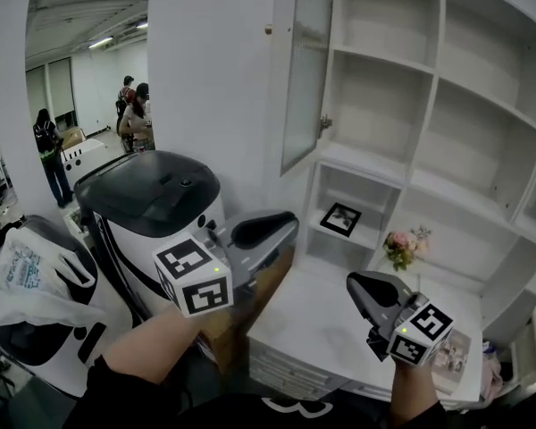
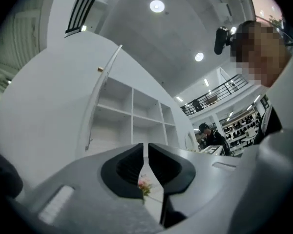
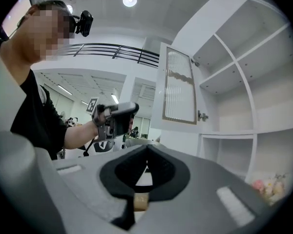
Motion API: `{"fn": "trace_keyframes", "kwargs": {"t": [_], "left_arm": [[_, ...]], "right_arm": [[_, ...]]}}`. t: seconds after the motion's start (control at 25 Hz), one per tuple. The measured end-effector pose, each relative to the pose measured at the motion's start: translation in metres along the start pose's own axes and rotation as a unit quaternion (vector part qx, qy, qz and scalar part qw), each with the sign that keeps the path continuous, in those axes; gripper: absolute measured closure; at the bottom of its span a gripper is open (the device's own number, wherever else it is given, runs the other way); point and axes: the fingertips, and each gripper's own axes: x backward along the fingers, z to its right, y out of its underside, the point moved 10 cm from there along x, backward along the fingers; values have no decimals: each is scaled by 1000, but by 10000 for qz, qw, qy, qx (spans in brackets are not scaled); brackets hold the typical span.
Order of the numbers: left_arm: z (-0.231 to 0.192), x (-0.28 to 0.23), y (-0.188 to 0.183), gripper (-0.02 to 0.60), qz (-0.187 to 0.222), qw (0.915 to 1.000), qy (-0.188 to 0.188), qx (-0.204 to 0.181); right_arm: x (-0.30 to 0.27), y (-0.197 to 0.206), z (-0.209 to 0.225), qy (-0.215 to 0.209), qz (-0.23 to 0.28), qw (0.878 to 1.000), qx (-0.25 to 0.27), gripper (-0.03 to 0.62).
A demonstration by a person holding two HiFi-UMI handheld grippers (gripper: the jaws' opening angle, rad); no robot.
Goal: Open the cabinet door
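The white cabinet's glass-panelled door (image 1: 304, 70) stands swung out to the left, with its small metal knob (image 1: 325, 123) on the free edge. Bare shelves (image 1: 384, 88) show behind it. My left gripper (image 1: 286, 226) hangs below the door, well apart from it, with only a narrow slit between its jaws and nothing in them (image 2: 146, 147). My right gripper (image 1: 353, 282) is over the white counter, jaws touching at the tips and empty (image 3: 146, 152). The right gripper view shows the door (image 3: 179, 89), its knob (image 3: 202, 115) and the left gripper (image 3: 118, 115).
A black-topped white machine (image 1: 152, 204) and a white plastic bag (image 1: 31, 280) stand at the left. A framed picture (image 1: 341, 218) and pink flowers (image 1: 404, 244) sit in the lower shelves above the counter (image 1: 322, 329). A cardboard box (image 1: 250, 298) leans beside it. People (image 1: 136, 114) stand far back.
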Motion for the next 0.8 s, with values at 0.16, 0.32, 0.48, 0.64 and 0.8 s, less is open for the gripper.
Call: {"fn": "trace_keyframes", "kwargs": {"t": [0.16, 0.32, 0.48, 0.64, 0.8], "left_arm": [[28, 23, 35, 554, -146, 9990, -337, 255], [62, 41, 60, 568, -334, 9979, -505, 248], [91, 51, 81, 572, -418, 9967, -409, 565], [114, 57, 101, 572, -536, 9944, -311, 859], [129, 62, 106, 572, -703, 9949, -231, 688]], "right_arm": [[21, 5, -19, 20, 189, 9998, -104, 599], [41, 18, -37, 149, 390, 9985, -363, 599], [53, 34, -53, 263, 482, 9969, -562, 599], [59, 52, -73, 287, 411, 9956, -797, 599], [72, 54, -87, 303, 523, 9943, -876, 599]]}}
